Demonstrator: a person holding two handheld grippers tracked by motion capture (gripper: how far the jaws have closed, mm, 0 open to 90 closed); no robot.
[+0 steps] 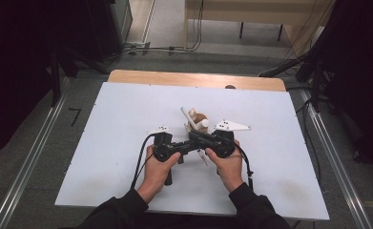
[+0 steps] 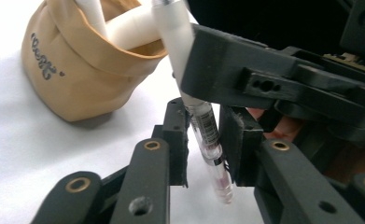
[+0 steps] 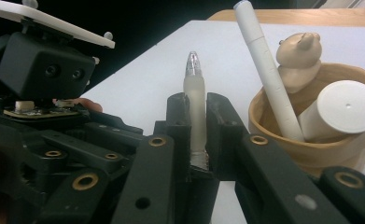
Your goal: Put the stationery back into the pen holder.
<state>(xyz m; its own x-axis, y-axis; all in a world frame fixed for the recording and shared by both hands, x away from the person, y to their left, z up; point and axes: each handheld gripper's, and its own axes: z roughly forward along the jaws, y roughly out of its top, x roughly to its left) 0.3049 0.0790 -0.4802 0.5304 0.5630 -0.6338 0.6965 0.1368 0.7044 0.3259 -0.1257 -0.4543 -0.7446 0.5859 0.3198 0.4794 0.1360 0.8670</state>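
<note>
Nearest the person, both hands sit close together over the front half of the white-topped bench [image 1: 103, 157], with plenty of bare white surface left and right of them and a wide strip out to the front edge. The right gripper [image 3: 198, 116] has its jaws closed tight on a translucent white pen with a clear tip [image 3: 195, 93], which stands straight up between them. The left gripper [image 2: 203, 140] has its jaws around the lower, barcoded end of that same pen; they look nearly closed on it, but I can't tell for sure that both pads are actually touching it. Just past the grippers is a small tan paper-like cup with a rolled rim [image 3: 311, 144], holding a long white marker [image 3: 264, 70] leaning left, a fat white cylinder [image 3: 346, 109] and a little tan bear figure [image 3: 299, 58]. Behind it, open bench runs to the wooden far edge [image 1: 193, 78].
</note>
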